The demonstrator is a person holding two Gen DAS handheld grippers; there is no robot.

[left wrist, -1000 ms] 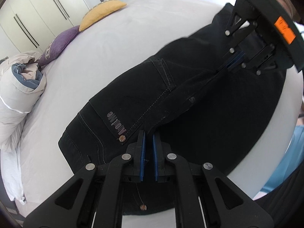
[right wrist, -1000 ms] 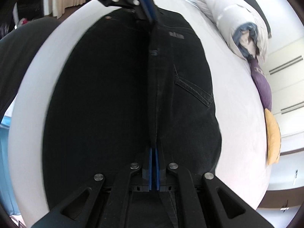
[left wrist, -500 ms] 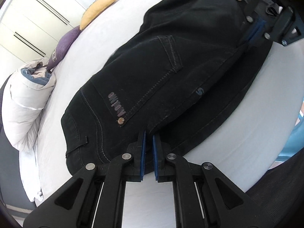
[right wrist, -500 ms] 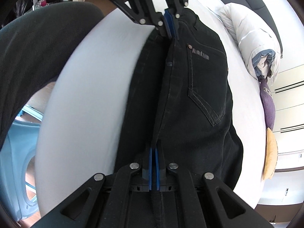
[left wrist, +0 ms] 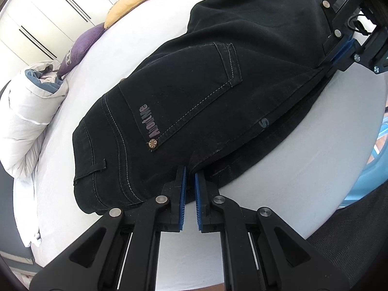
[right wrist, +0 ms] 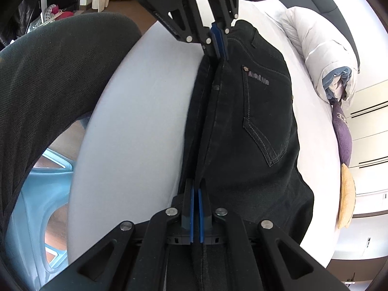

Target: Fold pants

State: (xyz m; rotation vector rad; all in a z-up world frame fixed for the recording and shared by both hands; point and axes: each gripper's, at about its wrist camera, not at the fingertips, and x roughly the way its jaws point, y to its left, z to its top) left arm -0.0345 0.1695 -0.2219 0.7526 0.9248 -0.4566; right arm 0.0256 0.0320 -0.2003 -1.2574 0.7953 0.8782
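Black pants (left wrist: 194, 84) lie on the white bed (left wrist: 278, 181), doubled lengthwise, a back pocket with a logo facing up. My left gripper (left wrist: 190, 169) is shut on the pants' near edge by the waistband. Its fingers (right wrist: 219, 46) show at the top of the right wrist view. My right gripper (right wrist: 196, 186) is shut on the same long edge further down the legs of the pants (right wrist: 242, 133). It also appears top right in the left wrist view, as the right gripper (left wrist: 337, 58). The held edge runs taut between the two, just above a strip of the lower layer.
A rolled white duvet (left wrist: 24, 121), a purple cushion (left wrist: 82, 43) and a yellow cushion (left wrist: 131, 2) lie along the bed's far side, before a wardrobe (left wrist: 36, 19). A person's dark trouser leg (right wrist: 48, 84) and a light blue plastic seat (right wrist: 31, 206) are beside the near edge.
Both grippers have carried the held edge across and down toward the bed's near side. The upper half now lies over the lower one, and more white sheet shows beside it.
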